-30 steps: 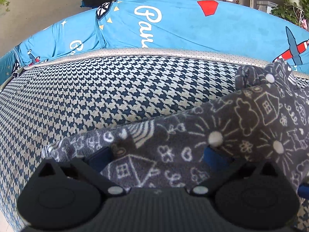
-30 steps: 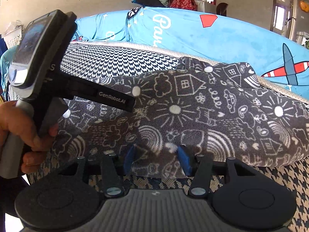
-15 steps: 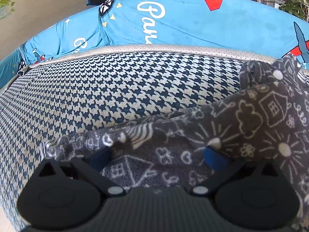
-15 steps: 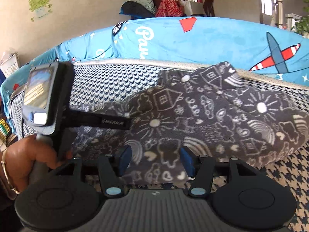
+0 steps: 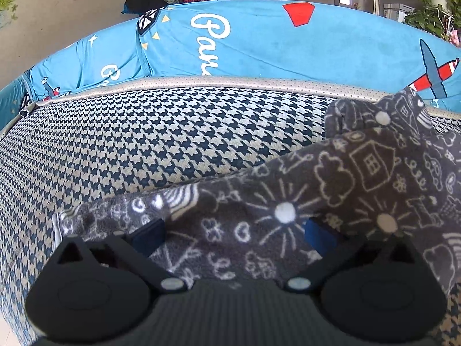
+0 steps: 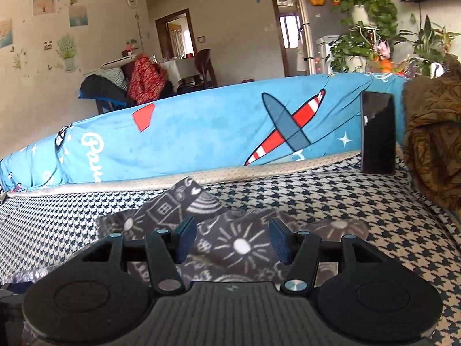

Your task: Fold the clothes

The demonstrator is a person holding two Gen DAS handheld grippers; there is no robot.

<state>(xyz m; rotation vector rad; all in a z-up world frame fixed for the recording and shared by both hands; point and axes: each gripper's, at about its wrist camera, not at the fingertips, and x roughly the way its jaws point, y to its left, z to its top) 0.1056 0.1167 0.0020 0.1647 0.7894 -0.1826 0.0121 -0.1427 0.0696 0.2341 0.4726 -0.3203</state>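
The garment (image 5: pixel 288 207) lies on the houndstooth cushion (image 5: pixel 173 132), trailing off toward 3 o'clock. Left gripper (image 5: pixel 233 235) – fabric drapes its pads, grip unclear. Right gripper (image 6: pixel 232 243) – jaws apart, above it.

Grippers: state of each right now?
Left gripper: jaws wide, grey doodle-print garment draped between; grip cannot be told.
Right gripper: open, nothing clamped.

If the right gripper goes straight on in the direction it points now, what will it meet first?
Most likely the grey patterned garment, which lies directly ahead of the right gripper on the houndstooth cushion. Beyond it comes the blue sofa back; depth is hard to judge.
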